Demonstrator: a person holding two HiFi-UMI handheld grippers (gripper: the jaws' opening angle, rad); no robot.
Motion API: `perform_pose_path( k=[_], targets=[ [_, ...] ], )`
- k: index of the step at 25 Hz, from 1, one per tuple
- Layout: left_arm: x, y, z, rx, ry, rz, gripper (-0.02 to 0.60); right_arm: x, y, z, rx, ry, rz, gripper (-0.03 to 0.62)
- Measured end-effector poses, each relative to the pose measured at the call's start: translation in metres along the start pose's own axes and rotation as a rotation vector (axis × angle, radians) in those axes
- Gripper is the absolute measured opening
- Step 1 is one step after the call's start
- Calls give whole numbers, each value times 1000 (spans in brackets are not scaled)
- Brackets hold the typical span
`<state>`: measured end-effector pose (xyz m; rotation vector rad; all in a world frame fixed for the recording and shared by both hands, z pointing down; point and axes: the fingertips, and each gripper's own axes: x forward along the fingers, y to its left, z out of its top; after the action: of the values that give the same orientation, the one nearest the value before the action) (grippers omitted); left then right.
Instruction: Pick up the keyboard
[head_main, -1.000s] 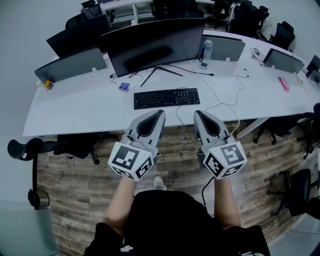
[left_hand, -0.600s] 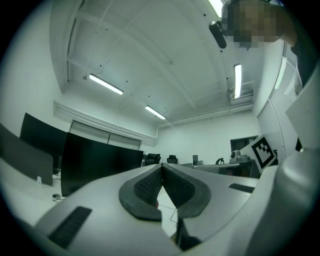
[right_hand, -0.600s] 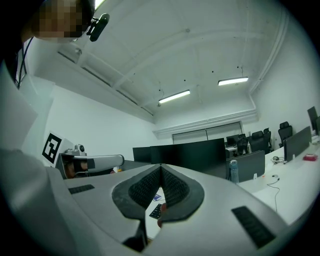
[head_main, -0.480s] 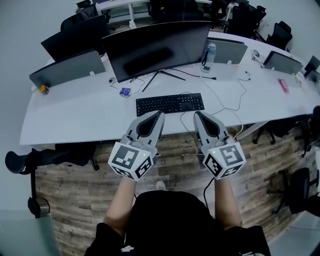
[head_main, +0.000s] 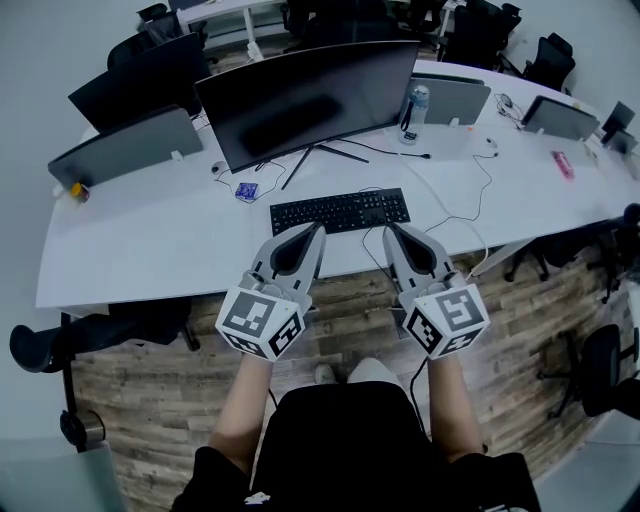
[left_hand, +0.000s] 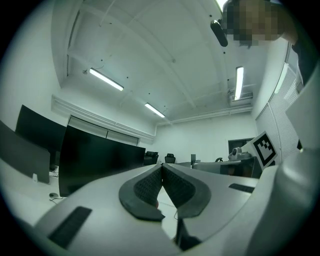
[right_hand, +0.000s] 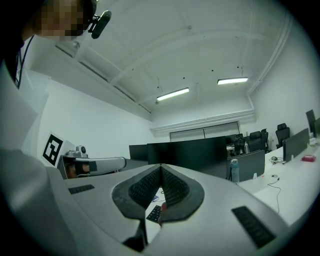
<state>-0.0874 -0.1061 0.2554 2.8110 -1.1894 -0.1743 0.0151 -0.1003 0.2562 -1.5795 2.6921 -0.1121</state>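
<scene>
The keyboard (head_main: 340, 212) and the monitor (head_main: 305, 100) are black. The desk (head_main: 150, 250) is white. The floor (head_main: 150, 365) is brown, striped wood. The left gripper (head_main: 317, 230) and right gripper (head_main: 391, 230) are grey, with black-and-white square patterns on their cubes.

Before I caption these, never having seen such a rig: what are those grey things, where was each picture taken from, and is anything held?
No robot here: a person holds a two-jaw gripper in each hand, the left gripper and the right gripper; the marker cubes belong to them. The top-down picture comes from a camera on the person's head; the other two from cameras riding on each gripper, looking along its jaws. Both pairs of jaws are closed and hold nothing. On the white desk are a black keyboard, close ahead of the grippers, a large monitor behind it and a water bottle.
</scene>
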Motion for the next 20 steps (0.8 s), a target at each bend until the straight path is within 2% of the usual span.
perform_pose_path(
  k=[4,20],
  targets=[
    [7,4,-2,-6,4,1,9,3,-11,-1,32,-9,-16,5],
    [67,28,-8,0,19,52,9,56,-58,0,47,3,50,5]
  ],
)
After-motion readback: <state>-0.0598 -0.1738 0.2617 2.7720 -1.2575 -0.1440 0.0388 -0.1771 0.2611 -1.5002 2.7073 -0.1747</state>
